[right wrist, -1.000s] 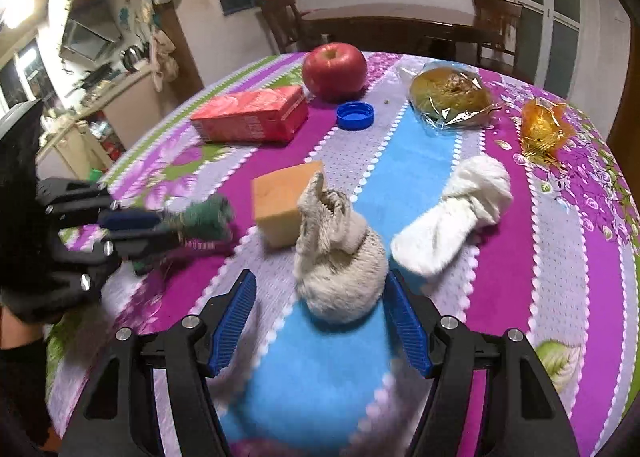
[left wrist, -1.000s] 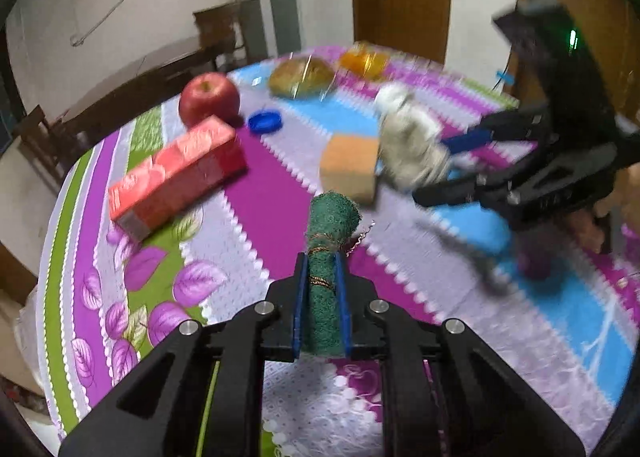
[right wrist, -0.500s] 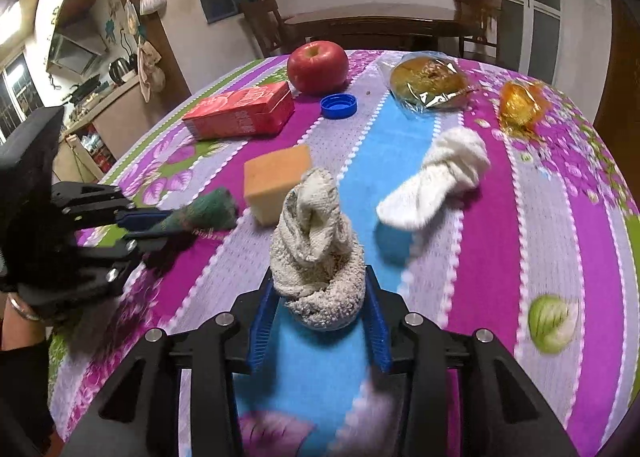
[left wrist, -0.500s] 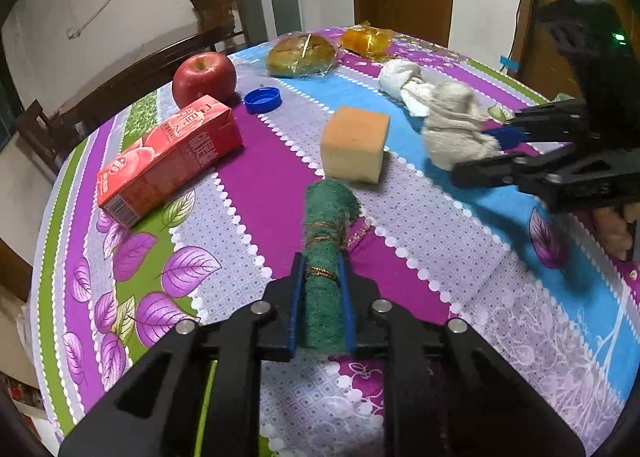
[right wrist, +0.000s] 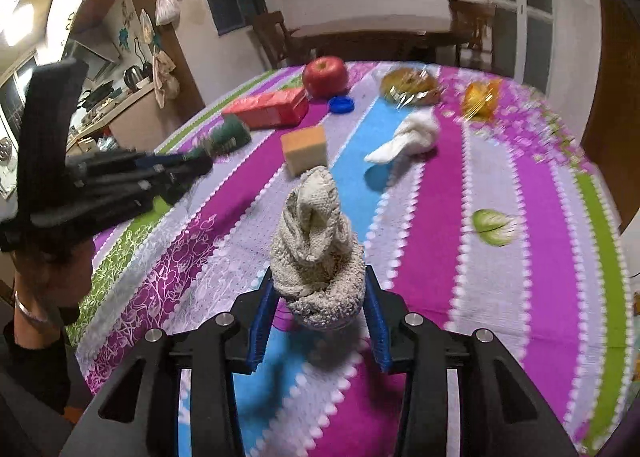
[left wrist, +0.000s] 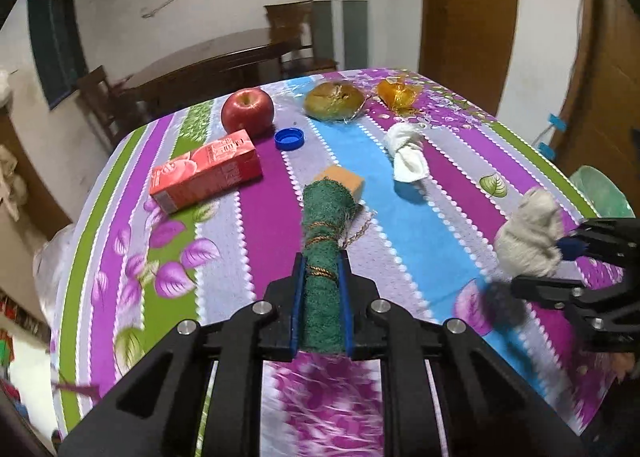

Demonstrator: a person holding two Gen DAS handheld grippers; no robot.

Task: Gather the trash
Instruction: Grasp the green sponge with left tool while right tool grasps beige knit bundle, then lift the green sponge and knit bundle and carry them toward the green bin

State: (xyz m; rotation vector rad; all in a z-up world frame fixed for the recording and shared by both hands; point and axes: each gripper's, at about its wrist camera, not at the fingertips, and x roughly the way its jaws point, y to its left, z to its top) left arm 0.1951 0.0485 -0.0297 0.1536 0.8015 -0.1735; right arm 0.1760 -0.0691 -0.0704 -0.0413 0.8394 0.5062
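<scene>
Your left gripper [left wrist: 321,289] clamps the green rolled cloth [left wrist: 325,249]; your right gripper [right wrist: 318,307] pinches the grey rag bundle [right wrist: 316,253]. Both held clear above the striped tablecloth [right wrist: 532,193].

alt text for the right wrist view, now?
The right gripper clamps a grey knotted rag above a striped tablecloth. At left, the left gripper holds a green roll; beyond lie a sponge, carton and apple.

Home dining room; wooden table [right wrist: 360,33]; kitchen kettle [right wrist: 132,77]
</scene>
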